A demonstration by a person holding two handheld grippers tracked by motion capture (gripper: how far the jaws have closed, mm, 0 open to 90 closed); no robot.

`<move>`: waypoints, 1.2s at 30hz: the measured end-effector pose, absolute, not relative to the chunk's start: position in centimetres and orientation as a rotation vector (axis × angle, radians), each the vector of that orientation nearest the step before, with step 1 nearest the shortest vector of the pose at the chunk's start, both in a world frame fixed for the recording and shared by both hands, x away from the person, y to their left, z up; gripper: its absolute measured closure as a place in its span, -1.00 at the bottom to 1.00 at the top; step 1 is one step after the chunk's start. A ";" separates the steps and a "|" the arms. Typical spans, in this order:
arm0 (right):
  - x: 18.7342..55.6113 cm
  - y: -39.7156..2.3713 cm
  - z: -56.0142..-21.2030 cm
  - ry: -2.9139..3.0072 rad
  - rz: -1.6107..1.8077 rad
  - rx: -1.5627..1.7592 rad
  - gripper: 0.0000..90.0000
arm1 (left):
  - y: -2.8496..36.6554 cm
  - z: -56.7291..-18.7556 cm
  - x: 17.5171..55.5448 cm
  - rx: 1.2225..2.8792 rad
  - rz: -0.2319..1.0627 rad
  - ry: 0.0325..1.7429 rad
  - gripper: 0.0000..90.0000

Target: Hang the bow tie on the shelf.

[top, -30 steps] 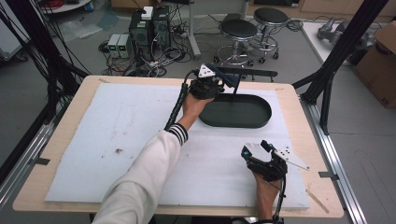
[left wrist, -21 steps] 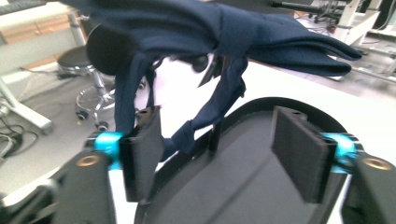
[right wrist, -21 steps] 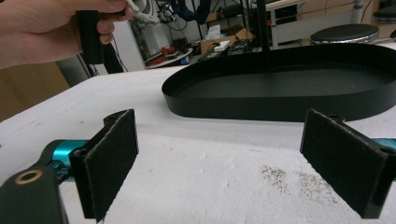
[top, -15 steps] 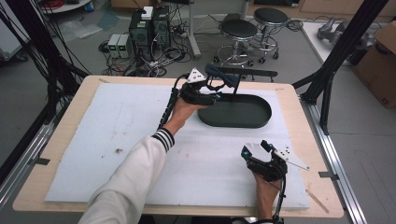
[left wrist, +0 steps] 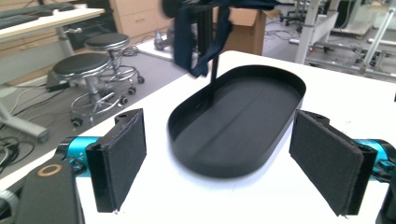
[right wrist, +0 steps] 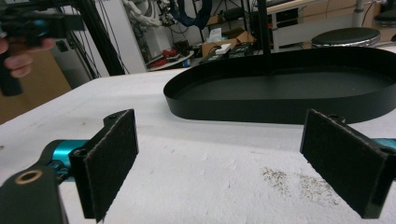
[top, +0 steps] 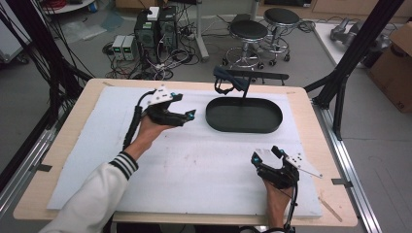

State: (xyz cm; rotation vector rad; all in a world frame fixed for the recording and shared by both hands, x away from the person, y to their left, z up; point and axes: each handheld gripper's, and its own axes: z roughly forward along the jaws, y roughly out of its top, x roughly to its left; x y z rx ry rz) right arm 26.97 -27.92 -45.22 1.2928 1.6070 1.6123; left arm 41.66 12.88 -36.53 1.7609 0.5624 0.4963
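Strap (top: 227, 79) hangs on stand | L tongs (top: 190, 116) just opened wide, empty | R tongs (top: 266, 156) wide, empty

No writing, label, brand, number or sign is showing clearly enough to be read anywhere in these views. The brown cardboard box (top: 394, 63) at the far right of the high view is carrying a small dark mark on its side, but it is appearing too tiny and blurred to make out.
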 end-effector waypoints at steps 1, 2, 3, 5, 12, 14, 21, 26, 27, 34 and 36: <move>27.0 -27.9 -45.2 1.607 1.613 1.292 -0.77 | 13.8 -36.7 41.2 1.756 0.501 0.561 -0.58; 27.0 -27.9 -45.2 1.608 1.610 1.291 -0.77 | 14.8 -36.9 40.7 1.756 0.512 0.565 -0.58; 27.0 -27.9 -45.2 1.608 1.610 1.291 -0.77 | 15.7 -37.1 40.2 1.747 0.518 0.566 -0.58; 26.9 -27.9 -45.2 1.614 1.607 1.282 -0.77 | 17.7 -37.5 39.0 1.744 0.539 0.564 -0.58; 26.7 -27.7 -45.2 1.604 1.596 1.265 -0.77 | 24.7 -40.0 34.8 1.714 0.668 0.601 -0.56; 26.7 -27.7 -45.2 1.599 1.595 1.266 -0.77 | 25.6 -40.4 34.3 1.701 0.674 0.612 -0.57; 26.6 -27.6 -45.2 1.596 1.581 1.261 -0.77 | 29.9 -42.9 31.5 1.648 0.681 0.666 -0.58; 26.6 -27.5 -45.2 1.595 1.573 1.259 -0.77 | 30.7 -44.4 30.2 1.596 0.685 0.679 -0.58; 26.6 -27.5 -45.2 1.593 1.572 1.257 -0.77 | 30.8 -44.6 30.0 1.590 0.689 0.682 -0.58; 26.6 -27.4 -45.2 1.591 1.564 1.256 -0.77 | 31.3 -45.2 29.5 1.512 0.708 0.696 -0.58; 26.6 -27.4 -45.2 1.588 1.564 1.261 -0.77 | 31.5 -45.4 29.3 1.468 0.717 0.700 -0.58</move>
